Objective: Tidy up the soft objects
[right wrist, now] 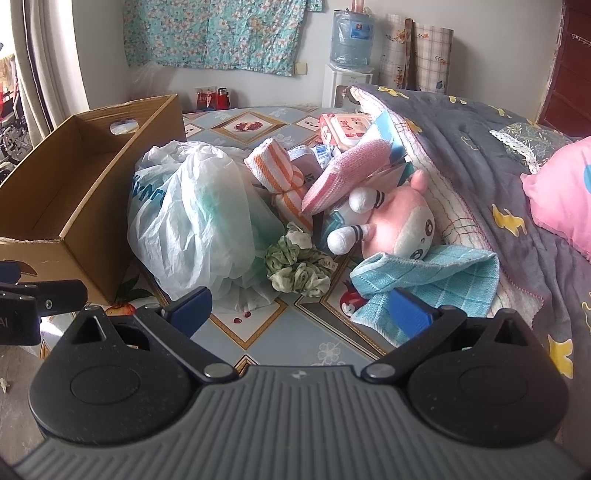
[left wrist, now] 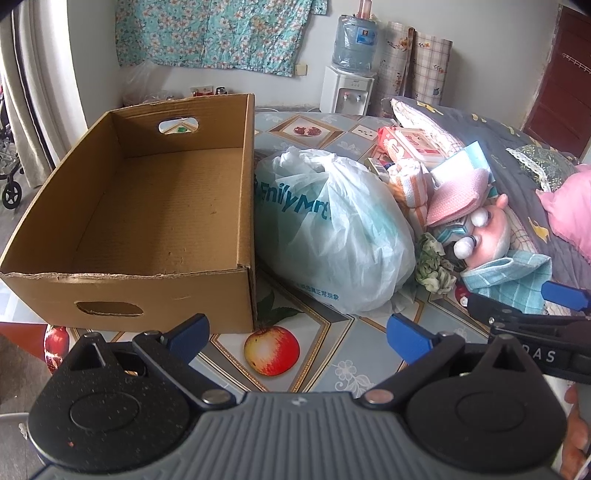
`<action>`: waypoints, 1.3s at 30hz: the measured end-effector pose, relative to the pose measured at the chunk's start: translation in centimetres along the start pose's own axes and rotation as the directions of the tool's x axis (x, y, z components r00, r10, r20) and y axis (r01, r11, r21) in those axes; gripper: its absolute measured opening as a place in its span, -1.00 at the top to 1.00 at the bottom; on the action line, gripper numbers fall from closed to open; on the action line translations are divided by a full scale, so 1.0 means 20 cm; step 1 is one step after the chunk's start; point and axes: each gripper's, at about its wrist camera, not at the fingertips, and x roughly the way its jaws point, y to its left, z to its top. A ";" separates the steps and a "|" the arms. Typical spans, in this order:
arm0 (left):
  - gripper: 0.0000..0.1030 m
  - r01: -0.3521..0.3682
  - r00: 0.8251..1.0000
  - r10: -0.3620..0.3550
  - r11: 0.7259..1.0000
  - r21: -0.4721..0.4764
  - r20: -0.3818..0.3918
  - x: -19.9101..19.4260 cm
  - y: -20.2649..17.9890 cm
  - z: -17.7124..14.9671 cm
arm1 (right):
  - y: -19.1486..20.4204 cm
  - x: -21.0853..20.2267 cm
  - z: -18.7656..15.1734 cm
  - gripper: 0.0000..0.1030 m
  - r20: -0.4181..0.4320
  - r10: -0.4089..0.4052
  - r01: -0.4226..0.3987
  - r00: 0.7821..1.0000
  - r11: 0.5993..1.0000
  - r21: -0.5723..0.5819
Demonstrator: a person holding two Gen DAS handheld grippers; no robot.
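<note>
My left tool is spread wide with nothing in it, over the counter near the cardboard box. My right tool is also wide and bare, with the blue cloth just ahead. Beyond lie the pink plush toy, green scrunchie and white plastic bag.

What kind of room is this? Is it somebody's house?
Most likely a lived-in room at home. A water dispenser stands against the wall, a flowered cloth hangs above, and a grey quilt lies beside a pink plush toy on a table covered with a fruit-print cloth.
</note>
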 end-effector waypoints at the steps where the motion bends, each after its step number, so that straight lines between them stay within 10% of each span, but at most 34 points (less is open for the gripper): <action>1: -0.99 0.000 1.000 0.000 1.000 0.000 0.000 0.00 0.00 0.00 | 0.00 0.00 0.00 -0.98 0.000 0.000 0.000 1.000 1.000 0.000; 39: -0.99 -0.007 1.000 0.007 1.000 -0.008 -0.004 0.03 0.04 -0.02 | 0.02 0.04 -0.01 -0.98 -0.016 0.013 -0.013 1.000 1.000 0.004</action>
